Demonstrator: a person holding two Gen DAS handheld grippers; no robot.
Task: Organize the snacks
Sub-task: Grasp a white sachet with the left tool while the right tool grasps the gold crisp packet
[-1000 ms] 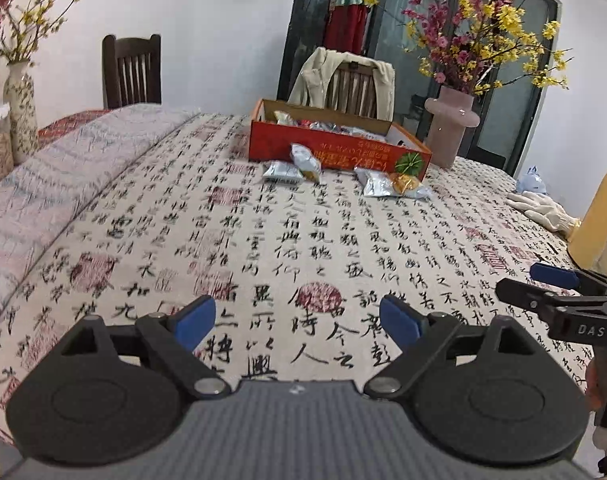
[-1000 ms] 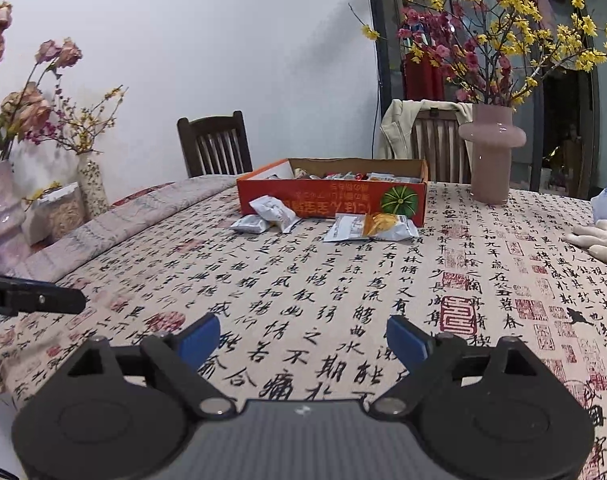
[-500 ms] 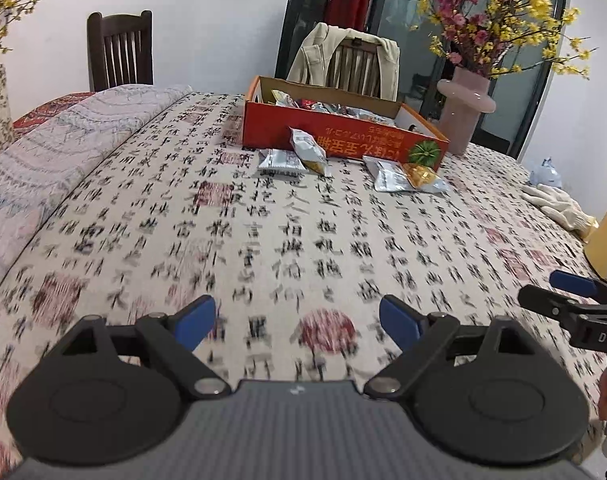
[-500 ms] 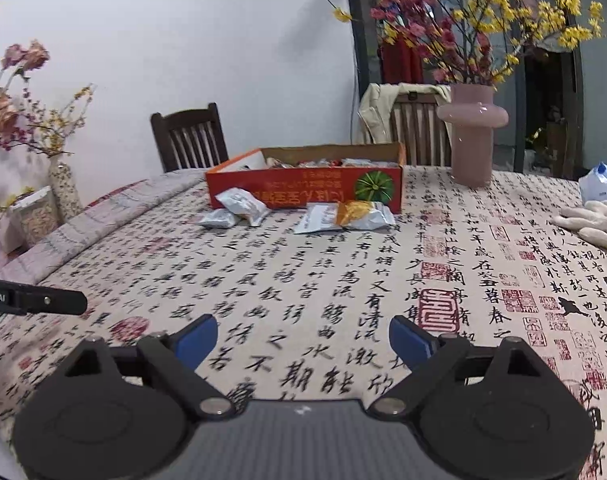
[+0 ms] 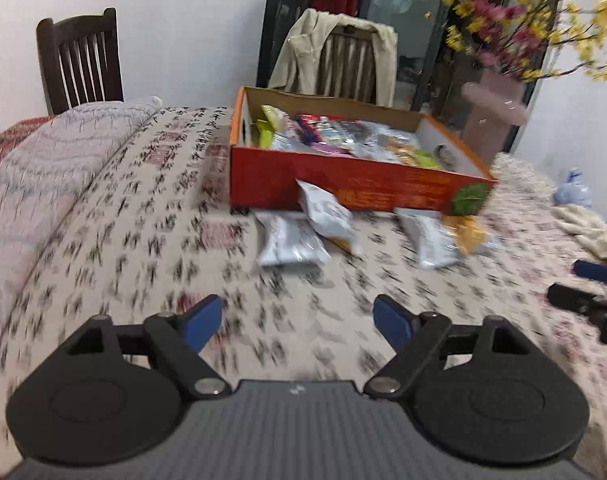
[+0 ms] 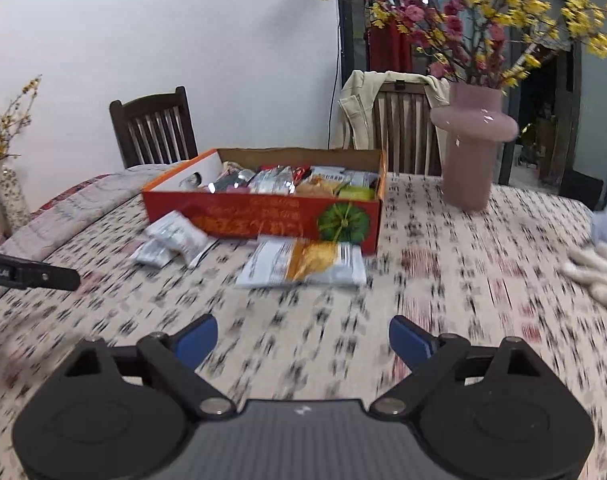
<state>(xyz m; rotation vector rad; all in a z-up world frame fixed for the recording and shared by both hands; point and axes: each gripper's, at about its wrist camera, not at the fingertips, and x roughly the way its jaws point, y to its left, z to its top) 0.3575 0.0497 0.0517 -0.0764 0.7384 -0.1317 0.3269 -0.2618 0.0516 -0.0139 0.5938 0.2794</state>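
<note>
An orange cardboard box filled with several snack packets sits on the calligraphy-print tablecloth. In front of it lie loose packets: a silver one, a white one leaning on the box wall, and a silver-and-orange one. My left gripper hovers short of the silver and white packets, its jaws closing with nothing between them. My right gripper is open and empty, short of the silver-and-orange packet. Each gripper shows at the edge of the other's view.
A pink vase of flowering branches stands right of the box. White gloves lie at the right edge of the table. Two dark chairs stand behind the table, one draped with a beige jacket. A small patterned vase stands far left.
Both grippers have moved forward across the table towards the box and the loose packets, which now look much larger. The left jaws stand slightly narrower.
</note>
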